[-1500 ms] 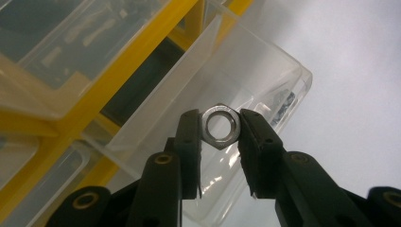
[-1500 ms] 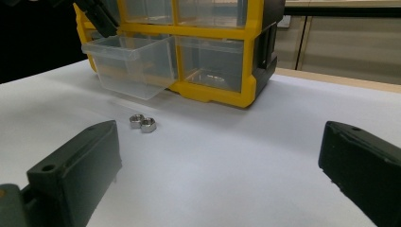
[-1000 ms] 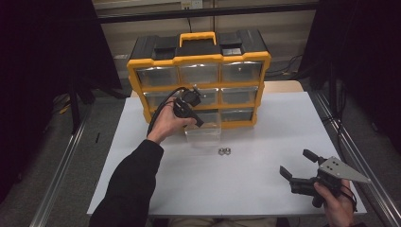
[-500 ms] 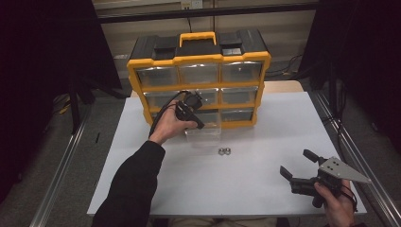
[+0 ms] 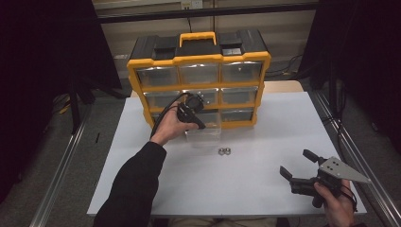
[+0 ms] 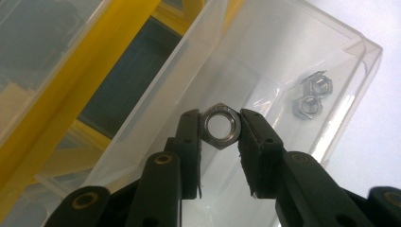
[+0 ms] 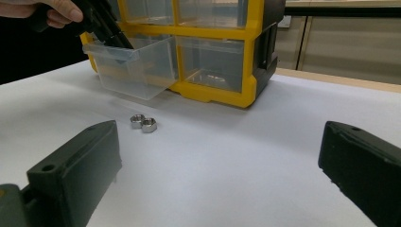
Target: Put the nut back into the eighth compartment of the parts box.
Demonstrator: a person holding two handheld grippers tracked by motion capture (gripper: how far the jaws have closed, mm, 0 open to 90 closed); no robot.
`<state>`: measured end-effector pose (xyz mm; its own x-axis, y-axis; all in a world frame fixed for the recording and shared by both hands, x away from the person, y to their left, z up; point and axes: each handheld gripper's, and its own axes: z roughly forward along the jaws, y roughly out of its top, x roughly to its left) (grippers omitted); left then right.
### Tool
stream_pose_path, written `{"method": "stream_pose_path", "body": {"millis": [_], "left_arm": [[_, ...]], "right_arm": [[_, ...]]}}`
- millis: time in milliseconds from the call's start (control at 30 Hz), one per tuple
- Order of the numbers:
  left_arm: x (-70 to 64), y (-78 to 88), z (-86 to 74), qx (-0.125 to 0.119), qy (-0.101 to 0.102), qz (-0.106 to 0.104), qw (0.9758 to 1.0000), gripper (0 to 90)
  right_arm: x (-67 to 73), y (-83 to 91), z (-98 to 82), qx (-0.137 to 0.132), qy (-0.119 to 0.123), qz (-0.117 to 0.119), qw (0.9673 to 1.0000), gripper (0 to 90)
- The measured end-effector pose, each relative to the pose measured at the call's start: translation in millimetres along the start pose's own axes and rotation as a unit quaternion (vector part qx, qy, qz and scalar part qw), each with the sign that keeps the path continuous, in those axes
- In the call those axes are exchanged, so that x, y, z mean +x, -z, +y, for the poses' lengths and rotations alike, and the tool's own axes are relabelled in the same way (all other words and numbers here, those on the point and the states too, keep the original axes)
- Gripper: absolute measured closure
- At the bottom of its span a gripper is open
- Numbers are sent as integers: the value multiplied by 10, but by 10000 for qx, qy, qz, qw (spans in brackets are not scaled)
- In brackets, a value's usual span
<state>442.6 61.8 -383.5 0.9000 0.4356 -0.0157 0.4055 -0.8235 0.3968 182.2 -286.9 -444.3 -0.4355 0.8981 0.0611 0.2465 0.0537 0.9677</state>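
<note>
My left gripper (image 6: 220, 130) is shut on a steel hex nut (image 6: 220, 126), gripped flat to flat between the black pads. It hangs over the pulled-out clear plastic drawer (image 6: 265, 61) of the yellow and black parts cabinet (image 5: 198, 61). From above, the left gripper (image 5: 201, 124) sits at the drawer (image 5: 204, 134) in the bottom row. Two more nuts (image 5: 223, 151) lie side by side on the white table just in front of the drawer. My right gripper (image 5: 295, 162) stands open near the front right of the table, with nothing between its jaws.
The cabinet has three rows of clear drawers and an orange handle on top. The two loose nuts (image 7: 143, 123) lie between the right gripper (image 7: 217, 156) and the drawer (image 7: 137, 71). White tabletop (image 5: 265, 132) stretches to the right of them.
The left hand has shifted only slightly at the drawer, with the nut still gripped. The right gripper has stayed where it was.
</note>
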Motion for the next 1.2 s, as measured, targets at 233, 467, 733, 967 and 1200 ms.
{"method": "stream_pose_path", "body": {"millis": [233, 467, 733, 967, 1200], "left_arm": [[-4, -17, -11, -98, 145, -8, 9998, 697], [11, 28, -11, -78, 136, -21, 9999, 689], [9, 79, -15, -99, 68, 106, 9999, 687], [-3, 180, -34, -186, 68, 23, 9998, 654], [-92, 316, -60, -513, 204, 16, 9985, 614]], "right_arm": [[-1, 1, 0, 2, -10, -3, 10000, 0], [-4, 4, 1, 5, -15, 7, 10000, 0], [-4, 3, 1, 3, -21, 3, 10000, 0], [-4, 5, 1, 3, -13, 3, 10000, 0], [-2, 4, 1, 1, -10, 7, 10000, 0]]}}
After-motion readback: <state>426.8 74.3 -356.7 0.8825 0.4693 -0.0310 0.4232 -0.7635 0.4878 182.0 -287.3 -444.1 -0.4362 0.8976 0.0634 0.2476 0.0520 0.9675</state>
